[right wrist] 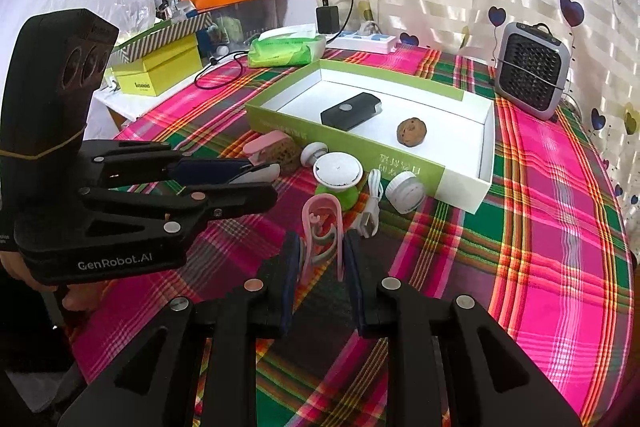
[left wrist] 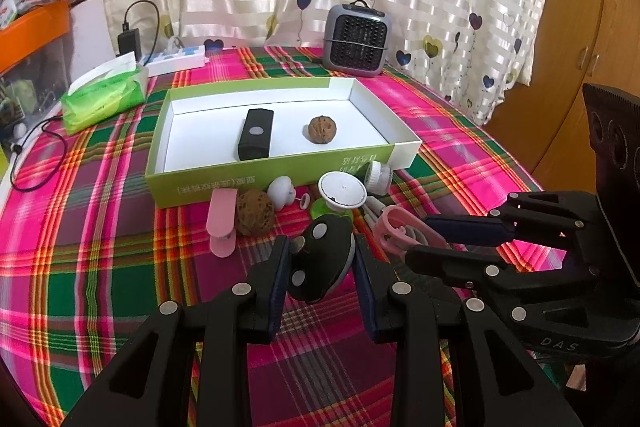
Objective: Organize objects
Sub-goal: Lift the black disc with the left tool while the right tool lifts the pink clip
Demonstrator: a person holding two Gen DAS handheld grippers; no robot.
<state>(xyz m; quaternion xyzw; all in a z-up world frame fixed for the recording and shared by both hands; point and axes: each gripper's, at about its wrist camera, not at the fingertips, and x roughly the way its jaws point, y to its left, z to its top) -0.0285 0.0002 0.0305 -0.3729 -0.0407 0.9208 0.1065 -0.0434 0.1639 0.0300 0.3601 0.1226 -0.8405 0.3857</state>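
Left claw (left wrist: 322, 269): closed on a black oval gadget (left wrist: 320, 259), held in front of the green box (left wrist: 256, 183). Right claw (right wrist: 320, 259): closed on a pink clip (right wrist: 324, 227), also in front of the box. Inside the box: black case (left wrist: 256, 135), walnut (left wrist: 322, 130). Second walnut (left wrist: 254, 213) lies on the worktop (left wrist: 100, 227) just before the box.

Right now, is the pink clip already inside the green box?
No, the pink clip lies on the tablecloth outside the green box, beside a walnut.
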